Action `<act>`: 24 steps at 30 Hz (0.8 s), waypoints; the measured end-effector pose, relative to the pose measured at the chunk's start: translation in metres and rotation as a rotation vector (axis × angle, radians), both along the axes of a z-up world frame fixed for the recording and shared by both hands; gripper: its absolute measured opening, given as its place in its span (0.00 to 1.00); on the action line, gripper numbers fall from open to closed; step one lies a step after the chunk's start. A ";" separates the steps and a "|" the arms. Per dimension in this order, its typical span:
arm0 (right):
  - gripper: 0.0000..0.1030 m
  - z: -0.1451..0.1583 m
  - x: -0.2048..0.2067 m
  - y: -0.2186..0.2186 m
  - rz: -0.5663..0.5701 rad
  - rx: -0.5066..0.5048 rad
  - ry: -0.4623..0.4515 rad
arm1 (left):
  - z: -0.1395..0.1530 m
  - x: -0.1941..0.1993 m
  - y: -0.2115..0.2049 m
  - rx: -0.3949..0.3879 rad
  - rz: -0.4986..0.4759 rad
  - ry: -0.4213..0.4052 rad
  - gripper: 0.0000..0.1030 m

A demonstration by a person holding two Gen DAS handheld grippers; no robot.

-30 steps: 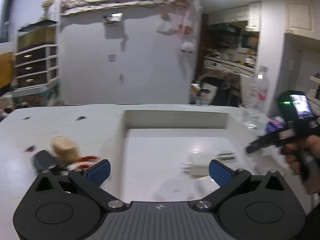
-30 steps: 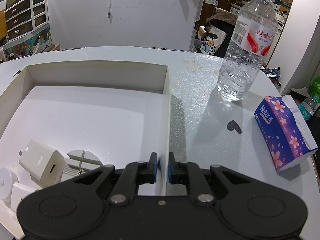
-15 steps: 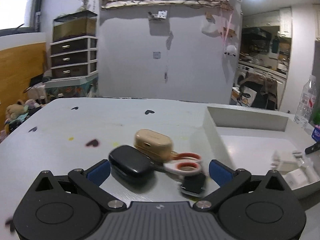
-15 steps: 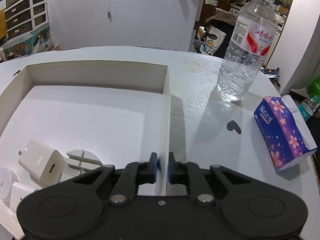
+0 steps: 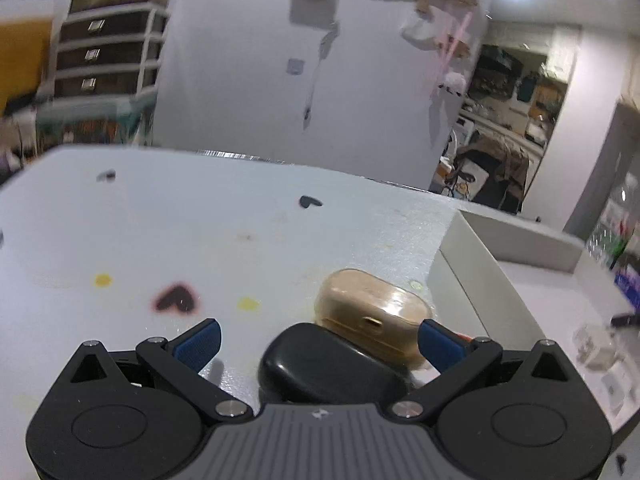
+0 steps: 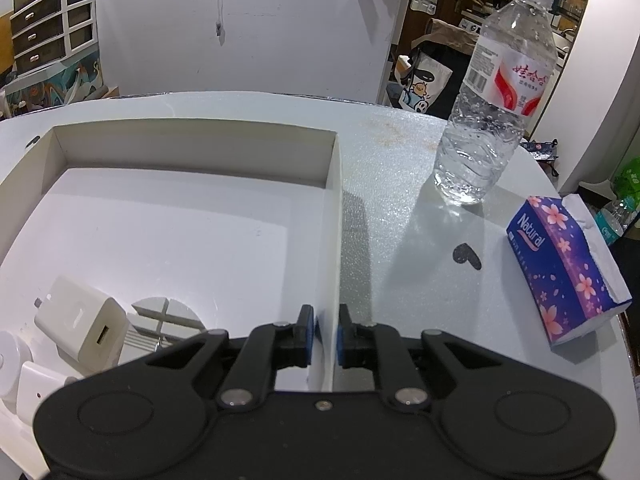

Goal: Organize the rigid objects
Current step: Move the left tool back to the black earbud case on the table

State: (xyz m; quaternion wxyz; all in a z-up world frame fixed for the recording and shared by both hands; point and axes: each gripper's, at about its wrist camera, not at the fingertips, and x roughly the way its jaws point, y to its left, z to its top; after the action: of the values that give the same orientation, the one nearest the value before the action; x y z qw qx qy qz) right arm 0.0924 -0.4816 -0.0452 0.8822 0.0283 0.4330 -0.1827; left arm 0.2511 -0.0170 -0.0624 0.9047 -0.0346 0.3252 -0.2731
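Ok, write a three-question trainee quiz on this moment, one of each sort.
1. True or false: the right gripper is shut on the white box's wall.
2. Which lies nearest the open left gripper? A) black case B) water bottle C) tissue pack
3. Fill in: the tan earbud case rests on the ____, outside the box.

Key: 1 true; 2 A; 3 table

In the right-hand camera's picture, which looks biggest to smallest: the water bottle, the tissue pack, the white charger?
1. Water bottle.
2. Tissue pack.
3. White charger; it looks smallest even though it lies nearest the camera.
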 end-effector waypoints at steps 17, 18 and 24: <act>0.12 0.000 0.000 0.002 0.003 -0.008 0.001 | -0.001 -0.057 0.004 -0.081 -0.137 0.025 1.00; 0.12 0.000 0.000 0.002 0.003 -0.009 0.002 | -0.002 -0.059 0.000 -0.051 -0.112 0.020 1.00; 0.12 0.000 0.000 0.002 0.003 -0.008 0.001 | -0.005 -0.063 -0.029 0.104 0.012 -0.011 0.99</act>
State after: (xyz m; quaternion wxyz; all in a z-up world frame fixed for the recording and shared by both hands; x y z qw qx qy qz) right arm 0.0924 -0.4795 -0.0457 0.8823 0.0239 0.4329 -0.1834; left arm 0.1879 -0.0461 -0.0673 0.9088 0.0119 0.3335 -0.2505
